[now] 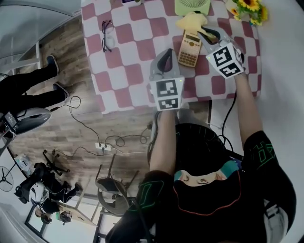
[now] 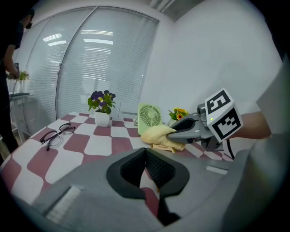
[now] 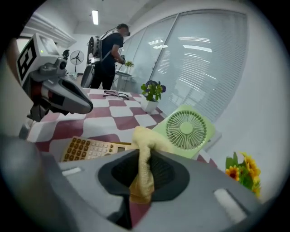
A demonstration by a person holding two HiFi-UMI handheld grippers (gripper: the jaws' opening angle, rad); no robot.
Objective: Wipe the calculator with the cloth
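Note:
A beige calculator (image 1: 189,49) lies on the red-and-white checked table (image 1: 128,76). The yellow cloth (image 1: 191,22) is bunched over its far end. My right gripper (image 1: 208,34) is shut on the cloth (image 3: 145,140), which hangs between its jaws just above the calculator (image 3: 90,148). My left gripper (image 1: 165,60) hovers left of the calculator near the table's front edge, shut with nothing in it (image 2: 146,158). The left gripper view shows the right gripper (image 2: 174,131) pinching the cloth (image 2: 156,135).
A green desk fan (image 1: 192,6) stands just behind the cloth, with sunflowers (image 1: 249,9) at the far right corner. Glasses (image 1: 107,35) lie to the left and a potted purple plant (image 2: 102,106) stands at the back. A person (image 3: 108,54) stands beyond the table.

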